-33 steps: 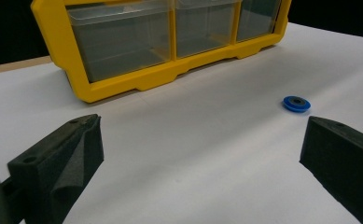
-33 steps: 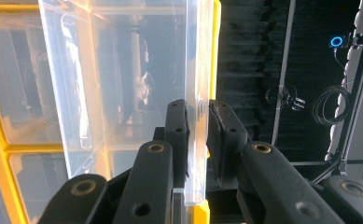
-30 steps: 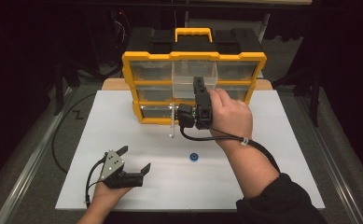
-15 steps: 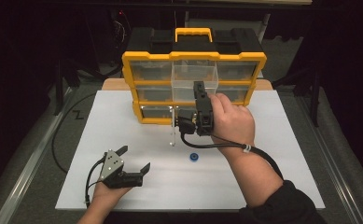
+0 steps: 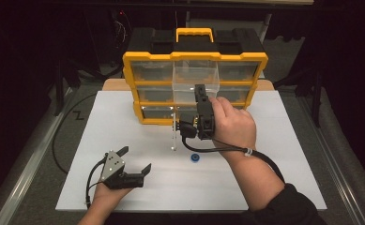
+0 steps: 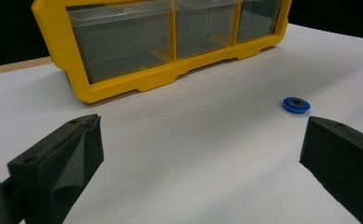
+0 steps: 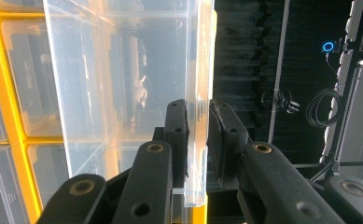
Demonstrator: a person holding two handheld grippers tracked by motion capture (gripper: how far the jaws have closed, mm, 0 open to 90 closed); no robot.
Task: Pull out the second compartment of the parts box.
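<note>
1. My right tool (image 5: 195,96) was clamped on the front wall of a clear drawer (image 5: 195,77), with one black jaw on each side of the plastic.
2. In the right gripper view, the two jaws pressed flat on that thin clear wall (image 7: 195,116).
3. The clear drawer stuck out from the top row, in the middle of the yellow box of drawers (image 5: 138,58).
4. The yellow box stood at the far side of the white counter (image 5: 288,154) and had a yellow handle (image 5: 194,33) on top.
5. My right hand (image 5: 231,126) was up in front of the box, over the counter.
6. A clear plastic piece (image 5: 173,133) stood upright on the counter just in front of the box, near my right hand.
7. A small blue ring (image 5: 195,158) lay flat on the counter, near that clear piece and below my right hand.
8. My left tool (image 5: 137,161) sat low at the near left part of the counter, well apart from the box.
9. Its jaws were wide apart and held nothing.
10. In the left gripper view, the blue ring (image 6: 296,104) lay ahead, near the right jaw, and the bottom row of the yellow box (image 6: 137,81) was farther off.
</note>
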